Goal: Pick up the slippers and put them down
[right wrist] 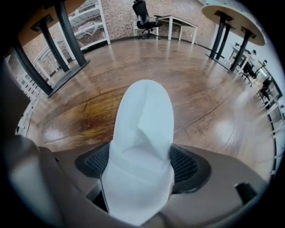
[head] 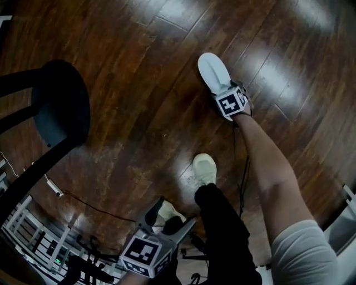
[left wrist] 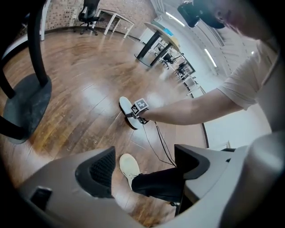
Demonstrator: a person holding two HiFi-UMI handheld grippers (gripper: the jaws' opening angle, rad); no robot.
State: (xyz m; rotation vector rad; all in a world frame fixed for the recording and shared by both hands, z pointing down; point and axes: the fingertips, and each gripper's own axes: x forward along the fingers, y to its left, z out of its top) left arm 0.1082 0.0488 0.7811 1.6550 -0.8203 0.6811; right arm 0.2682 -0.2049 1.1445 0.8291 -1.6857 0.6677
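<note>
My right gripper [head: 225,92] is shut on a white slipper [head: 213,71], low over the dark wooden floor; I cannot tell whether the slipper touches it. In the right gripper view the slipper [right wrist: 142,133] fills the gap and both mesh pads [right wrist: 189,167] press its sides, toe pointing away. The left gripper view shows that slipper [left wrist: 126,107] held at a tilt by the right gripper [left wrist: 133,113]. My left gripper [head: 169,220] hangs open and empty above the person's feet, its jaws [left wrist: 142,167] wide apart. No second slipper is in view.
The person's cream shoes [head: 204,167] stand on the floor below me. A black round stand base [head: 61,103] lies at left, a cable [head: 83,203] trails beside it, and white racks [head: 22,222] fill the lower left. Tables and an office chair [right wrist: 142,13] stand far off.
</note>
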